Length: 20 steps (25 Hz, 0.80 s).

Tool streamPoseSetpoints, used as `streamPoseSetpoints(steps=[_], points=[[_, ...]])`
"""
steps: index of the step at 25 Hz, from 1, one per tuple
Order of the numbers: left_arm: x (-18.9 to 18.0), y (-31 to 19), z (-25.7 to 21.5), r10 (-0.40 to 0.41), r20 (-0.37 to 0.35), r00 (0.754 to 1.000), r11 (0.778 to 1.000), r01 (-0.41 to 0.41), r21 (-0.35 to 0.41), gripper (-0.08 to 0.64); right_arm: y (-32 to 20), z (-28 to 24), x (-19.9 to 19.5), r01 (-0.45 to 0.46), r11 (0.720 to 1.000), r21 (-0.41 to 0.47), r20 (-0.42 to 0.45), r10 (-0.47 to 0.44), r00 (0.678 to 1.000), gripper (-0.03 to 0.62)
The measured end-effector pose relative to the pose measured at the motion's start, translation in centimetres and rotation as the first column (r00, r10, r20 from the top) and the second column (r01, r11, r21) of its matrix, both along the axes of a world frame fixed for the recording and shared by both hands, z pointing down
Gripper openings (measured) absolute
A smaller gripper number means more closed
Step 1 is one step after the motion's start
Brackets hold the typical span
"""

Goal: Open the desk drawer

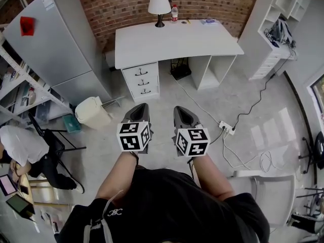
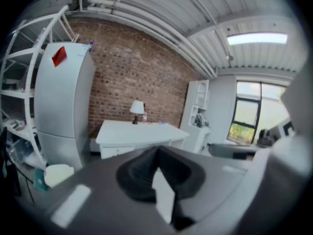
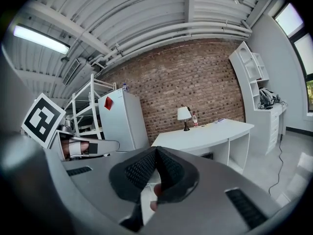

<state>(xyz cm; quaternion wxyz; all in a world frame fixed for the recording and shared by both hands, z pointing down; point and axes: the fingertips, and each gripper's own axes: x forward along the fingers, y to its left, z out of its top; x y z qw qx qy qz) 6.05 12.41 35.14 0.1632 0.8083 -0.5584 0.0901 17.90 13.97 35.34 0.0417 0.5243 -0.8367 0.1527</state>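
A white desk stands against the brick wall, with a stack of three shut drawers under its left end, each with a dark handle. The desk also shows in the left gripper view and the right gripper view, well ahead of the jaws. My left gripper and right gripper are held side by side in front of me, some way short of the desk. Both are shut with their jaw tips together and nothing between them.
A grey fridge stands left of the desk, with a cream bin on the floor beside it. A lamp and a bottle sit on the desk. Cables and a power strip lie at right. A person sits at far left.
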Motion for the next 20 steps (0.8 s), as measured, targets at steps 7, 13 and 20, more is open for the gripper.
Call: streamPoseSetpoints(steps=[7,13,20], points=[[0.4,-2.0,0.2,0.004,-0.006,1.0,1.0,-0.004,0.019,-0.002,-1.7,1.1,0.4,0.006,1.0,-0.023,0.0,-0.006,1.0,-0.008],[-0.3,-5.7,1.7,0.006,-0.044,0.999,1.0,-0.006,0.001,-0.002,-5.1,2.0,-0.3,0.019,0.999,-0.028,-0.033,-0.02,0.999,-0.008],[-1.7,-12.9,2.4,0.01,-0.061,0.998,1.0,-0.01,0.008,-0.002,-12.1,2.4,-1.7,0.012,1.0,-0.026,-0.061,-0.014,0.998,-0.008]])
